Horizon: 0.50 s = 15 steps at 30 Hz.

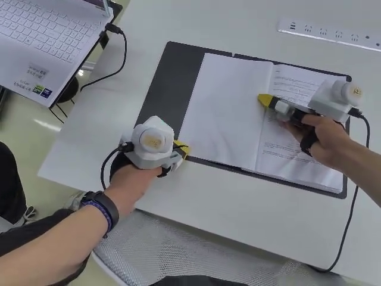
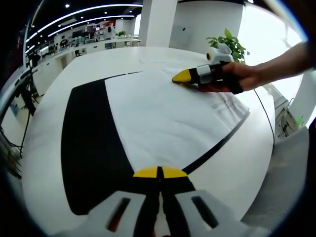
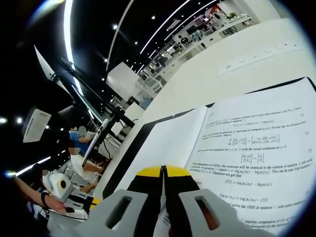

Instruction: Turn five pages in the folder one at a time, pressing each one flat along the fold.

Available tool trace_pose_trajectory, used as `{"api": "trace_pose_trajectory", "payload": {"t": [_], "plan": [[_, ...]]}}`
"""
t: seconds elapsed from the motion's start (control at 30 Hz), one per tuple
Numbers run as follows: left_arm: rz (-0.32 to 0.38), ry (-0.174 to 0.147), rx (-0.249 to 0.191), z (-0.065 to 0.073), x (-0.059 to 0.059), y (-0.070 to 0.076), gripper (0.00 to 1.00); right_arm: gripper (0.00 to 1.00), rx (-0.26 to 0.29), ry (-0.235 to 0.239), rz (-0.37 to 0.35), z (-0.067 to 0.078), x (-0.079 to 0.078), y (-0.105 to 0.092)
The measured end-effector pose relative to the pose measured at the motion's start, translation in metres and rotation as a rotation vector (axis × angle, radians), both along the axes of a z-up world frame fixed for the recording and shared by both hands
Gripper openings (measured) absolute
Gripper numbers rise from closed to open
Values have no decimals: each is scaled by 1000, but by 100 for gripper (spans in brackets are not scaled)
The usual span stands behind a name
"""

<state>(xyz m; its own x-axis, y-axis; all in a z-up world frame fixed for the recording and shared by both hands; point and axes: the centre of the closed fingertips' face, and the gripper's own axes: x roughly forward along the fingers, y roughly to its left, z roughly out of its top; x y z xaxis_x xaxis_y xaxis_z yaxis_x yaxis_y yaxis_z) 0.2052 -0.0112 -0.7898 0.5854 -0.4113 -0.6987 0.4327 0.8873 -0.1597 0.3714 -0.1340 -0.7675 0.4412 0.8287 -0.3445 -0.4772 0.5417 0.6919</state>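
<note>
Folder (image 1: pixel 166 83) is lying open on the white worktop (image 1: pixel 226 208), with the black cover on the left, one blank turned page (image 1: pixel 229 107) flat over it and the printed stack (image 1: pixel 297 155) on the right. Looks like the pressing step to me. The right tool (image 1: pixel 265 100) has its jaws clenched on nothing, yellow tip down right by the fold. The left tool (image 1: pixel 181 149) is clenched too, sitting at the near edge of the folder. Can't really tell if it's pinning the page or just beside it. Next move probably means sliding the right tool along the fold, then catching the next printed sheet's edge. Count: one folder, two tools, one laptop (image 1: pixel 41 36), one power strip (image 1: pixel 330 33).
</note>
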Motion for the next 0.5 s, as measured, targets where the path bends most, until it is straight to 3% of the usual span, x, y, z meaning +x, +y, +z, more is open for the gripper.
{"api": "trace_pose_trajectory", "payload": {"t": [0.3, 0.5], "plan": [[-1, 4, 0, 0, 0, 0, 0, 0, 31, -7, -8, 3, 2, 3], [7, 7, -9, 0, 0, 1, 0, 0, 59, -6, -45, 4, 14, 2]]}}
